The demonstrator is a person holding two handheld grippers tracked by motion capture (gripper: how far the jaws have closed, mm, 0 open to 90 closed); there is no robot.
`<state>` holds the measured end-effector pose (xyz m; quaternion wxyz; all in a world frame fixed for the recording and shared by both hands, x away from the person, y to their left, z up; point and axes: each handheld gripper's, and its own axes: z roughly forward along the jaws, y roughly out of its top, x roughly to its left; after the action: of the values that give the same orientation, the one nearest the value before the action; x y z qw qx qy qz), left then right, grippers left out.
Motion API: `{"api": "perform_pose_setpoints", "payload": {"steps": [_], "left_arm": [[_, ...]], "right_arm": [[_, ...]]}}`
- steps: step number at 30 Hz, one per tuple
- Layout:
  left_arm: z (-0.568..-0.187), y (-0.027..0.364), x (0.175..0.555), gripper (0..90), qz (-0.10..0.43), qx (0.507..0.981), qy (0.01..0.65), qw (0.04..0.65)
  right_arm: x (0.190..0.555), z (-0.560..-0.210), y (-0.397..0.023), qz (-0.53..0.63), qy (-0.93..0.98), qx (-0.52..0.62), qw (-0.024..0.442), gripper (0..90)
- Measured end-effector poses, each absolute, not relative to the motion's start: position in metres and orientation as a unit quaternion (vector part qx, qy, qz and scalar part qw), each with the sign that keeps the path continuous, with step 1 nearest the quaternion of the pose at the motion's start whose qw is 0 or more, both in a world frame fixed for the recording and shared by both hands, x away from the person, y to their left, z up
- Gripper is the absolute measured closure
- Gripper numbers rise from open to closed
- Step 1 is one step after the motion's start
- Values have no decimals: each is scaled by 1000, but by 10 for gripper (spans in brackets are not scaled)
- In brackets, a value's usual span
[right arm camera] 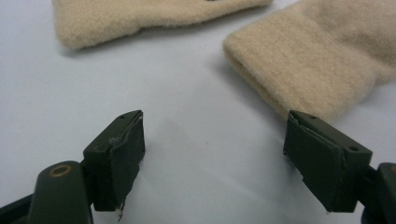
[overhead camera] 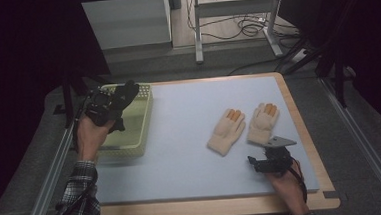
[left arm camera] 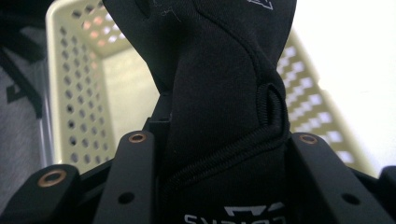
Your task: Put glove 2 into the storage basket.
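Observation:
My left gripper [overhead camera: 114,105] is shut on a black glove [overhead camera: 126,93], held up over a pale yellow perforated basket [overhead camera: 140,126] at the table's left. In the left gripper view the black glove [left arm camera: 224,93] stands pinched between the jaws of the left gripper [left arm camera: 223,138], with the basket [left arm camera: 74,84] beneath. Two beige knitted gloves [overhead camera: 226,130] [overhead camera: 263,123] with orange fingertips lie flat on the light blue mat [overhead camera: 191,152]. My right gripper [overhead camera: 254,162] rests open just in front of them; in the right gripper view the right gripper [right arm camera: 219,140] has its jaws wide apart near the nearer glove's cuff [right arm camera: 317,60].
The mat covers a wooden tabletop [overhead camera: 209,206]. Past the far edge stand a white cabinet [overhead camera: 128,21], metal frame legs [overhead camera: 197,32] and loose cables [overhead camera: 246,26]. A second beige cuff [right arm camera: 140,14] lies farther off in the right gripper view.

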<state>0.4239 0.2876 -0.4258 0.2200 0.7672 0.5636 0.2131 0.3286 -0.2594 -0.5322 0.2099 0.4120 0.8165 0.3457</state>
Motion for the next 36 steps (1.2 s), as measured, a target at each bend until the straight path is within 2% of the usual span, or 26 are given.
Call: {"api": "perform_pose_setpoints", "payload": {"steps": [10, 16, 20, 22, 25, 29, 36], "left_arm": [[-461, 311, 455, 592, 184, 765, 596, 161], [-479, 313, 471, 585, 170, 765, 602, 151], [-490, 312, 479, 571, 175, 768, 605, 121], [-497, 314, 481, 520, 171, 767, 610, 102], [-507, 317, 481, 289, 148, 772, 613, 85], [-503, 320, 477, 85, 134, 768, 617, 107], [-476, 329, 459, 25, 136, 762, 606, 185]], "right_arm": [[329, -532, -259, 346, 817, 412, 210, 204], [329, -532, -259, 346, 817, 412, 210, 203], [329, -532, -259, 346, 817, 412, 210, 203], [329, -532, -259, 346, 817, 412, 210, 204], [329, -532, -260, 346, 817, 412, 210, 203], [329, -532, -259, 346, 816, 412, 210, 204], [329, -532, -259, 346, 816, 412, 210, 203]]}}
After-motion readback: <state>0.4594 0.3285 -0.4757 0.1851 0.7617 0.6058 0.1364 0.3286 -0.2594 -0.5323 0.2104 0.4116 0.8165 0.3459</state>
